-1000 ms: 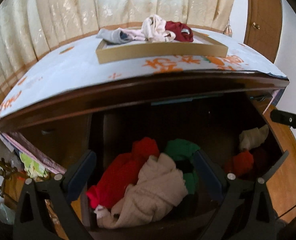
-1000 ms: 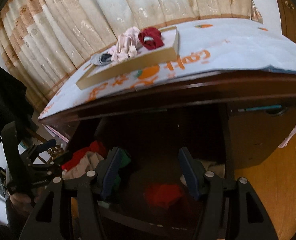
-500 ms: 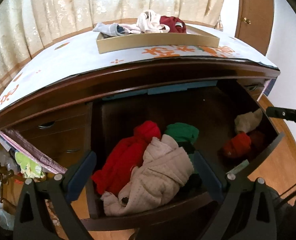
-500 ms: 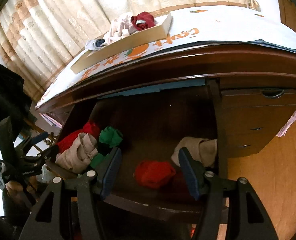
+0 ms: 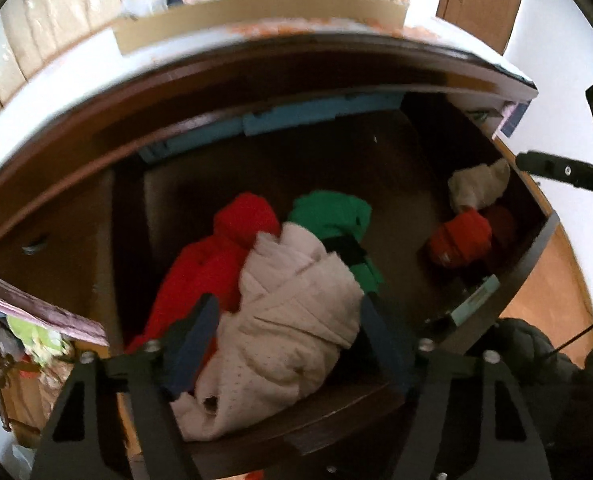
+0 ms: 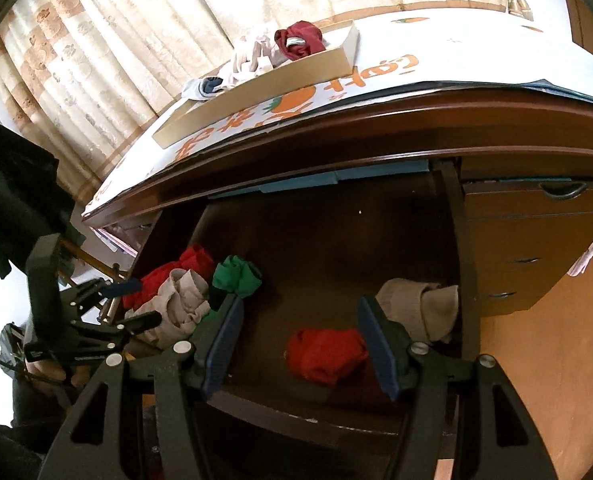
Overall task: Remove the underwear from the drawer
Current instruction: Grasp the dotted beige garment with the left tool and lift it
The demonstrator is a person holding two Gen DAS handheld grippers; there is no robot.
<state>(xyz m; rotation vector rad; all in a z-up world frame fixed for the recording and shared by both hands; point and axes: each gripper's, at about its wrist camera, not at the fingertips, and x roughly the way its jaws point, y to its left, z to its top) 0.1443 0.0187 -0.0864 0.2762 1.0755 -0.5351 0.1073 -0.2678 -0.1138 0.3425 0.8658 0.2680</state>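
The dark wooden drawer (image 5: 296, 436) stands pulled out with underwear in it. In the left wrist view a beige piece (image 5: 284, 328) lies at the front, on a red piece (image 5: 216, 264) and a green one (image 5: 336, 216). My left gripper (image 5: 292, 344) is open, its fingers either side of the beige piece, just above it. In the right wrist view my right gripper (image 6: 300, 344) is open above a red piece (image 6: 324, 354), with a beige piece (image 6: 420, 308) to its right. The right gripper also shows in the left wrist view (image 5: 556, 168).
A shallow cardboard tray (image 6: 256, 84) on the desk top holds several pieces of underwear, among them a dark red one (image 6: 300, 40). Curtains hang behind the desk. Closed drawers (image 6: 536, 240) are to the right of the open one. The left gripper shows at the left of the right wrist view (image 6: 96, 320).
The drawer has come further out, showing more of its contents. My left gripper has dropped towards the beige piece. My right gripper has closed in over the red piece.
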